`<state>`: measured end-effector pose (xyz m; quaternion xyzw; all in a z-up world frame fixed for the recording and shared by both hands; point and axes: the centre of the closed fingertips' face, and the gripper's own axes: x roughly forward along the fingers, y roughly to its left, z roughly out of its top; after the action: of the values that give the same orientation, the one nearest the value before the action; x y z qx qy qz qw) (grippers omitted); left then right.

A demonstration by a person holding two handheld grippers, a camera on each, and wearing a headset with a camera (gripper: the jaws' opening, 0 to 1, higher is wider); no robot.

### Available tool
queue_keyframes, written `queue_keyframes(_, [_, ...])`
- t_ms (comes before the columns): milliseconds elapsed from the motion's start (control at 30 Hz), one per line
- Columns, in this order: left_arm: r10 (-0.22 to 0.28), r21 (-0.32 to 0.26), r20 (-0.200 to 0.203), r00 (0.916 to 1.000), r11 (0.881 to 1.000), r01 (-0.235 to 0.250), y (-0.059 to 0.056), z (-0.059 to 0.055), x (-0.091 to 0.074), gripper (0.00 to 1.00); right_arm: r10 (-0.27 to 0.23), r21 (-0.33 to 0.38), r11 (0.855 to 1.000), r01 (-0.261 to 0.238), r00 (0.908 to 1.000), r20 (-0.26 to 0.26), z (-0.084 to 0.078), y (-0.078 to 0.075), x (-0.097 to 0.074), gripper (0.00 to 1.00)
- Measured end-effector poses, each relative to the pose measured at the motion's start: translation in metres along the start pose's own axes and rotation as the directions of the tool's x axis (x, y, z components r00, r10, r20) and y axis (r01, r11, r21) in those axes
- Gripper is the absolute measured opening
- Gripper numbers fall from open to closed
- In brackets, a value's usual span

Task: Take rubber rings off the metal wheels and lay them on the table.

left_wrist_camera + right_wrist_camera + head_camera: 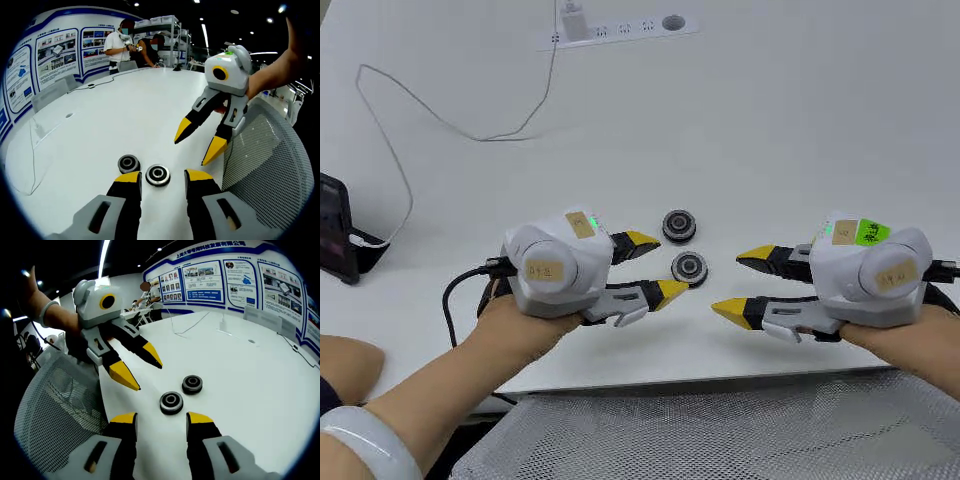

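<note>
Mesh chair cropped below; rubber rings barely distinct on metal wheels.

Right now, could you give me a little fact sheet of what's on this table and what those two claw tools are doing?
Surface: white table
Wheels: near wheel and far wheel, lying flat, close but apart
Rubber rings: seemingly on both wheels, as dark outer bands
Left gripper: open, empty, aimed at the wheels
Right gripper: open, empty, facing the left one across the wheels
Elsewhere: power strip at the far edge, phone at the left
</note>
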<state>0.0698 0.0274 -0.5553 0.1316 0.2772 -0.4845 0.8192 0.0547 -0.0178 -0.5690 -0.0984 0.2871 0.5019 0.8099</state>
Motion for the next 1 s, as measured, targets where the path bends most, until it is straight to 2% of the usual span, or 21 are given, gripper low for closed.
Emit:
queue_keyframes(100, [-0.007,0.005,-0.008,0.9999,1.000,0.007,0.000,0.000,0.005,0.30,0.003,0.003,1.000,-0.003,1.0000,0.000,0.000,0.000,0.002,0.39])
queue_keyframes(467, [-0.023,0.017,-0.035,0.9991,1.000,0.023,0.001,0.000,0.023,0.26,0.008,0.029,1.000,-0.008,0.9999,0.012,-0.004,-0.004,0.008,0.37])
queue_keyframes(600, [-0.025,0.022,-0.058,0.9980,0.999,0.026,0.003,-0.006,0.029,0.26,0.008,0.042,0.999,-0.009,0.9998,0.020,-0.004,-0.005,0.010,0.37])
queue_keyframes(767, [-0.025,0.028,-0.074,0.9969,0.999,0.028,0.004,-0.008,0.033,0.25,0.009,0.052,0.999,-0.010,0.9997,0.023,-0.005,-0.005,0.013,0.37])
queue_keyframes(933, [-0.032,0.037,-0.087,0.9957,0.999,0.035,0.004,-0.008,0.038,0.20,0.008,0.064,0.998,-0.009,0.9995,0.030,-0.006,-0.005,0.014,0.37])
queue_keyframes(1000, [-0.032,0.042,-0.090,0.9954,0.998,0.035,0.005,-0.009,0.039,0.21,0.009,0.068,0.998,-0.011,0.9995,0.030,-0.008,-0.005,0.015,0.37])
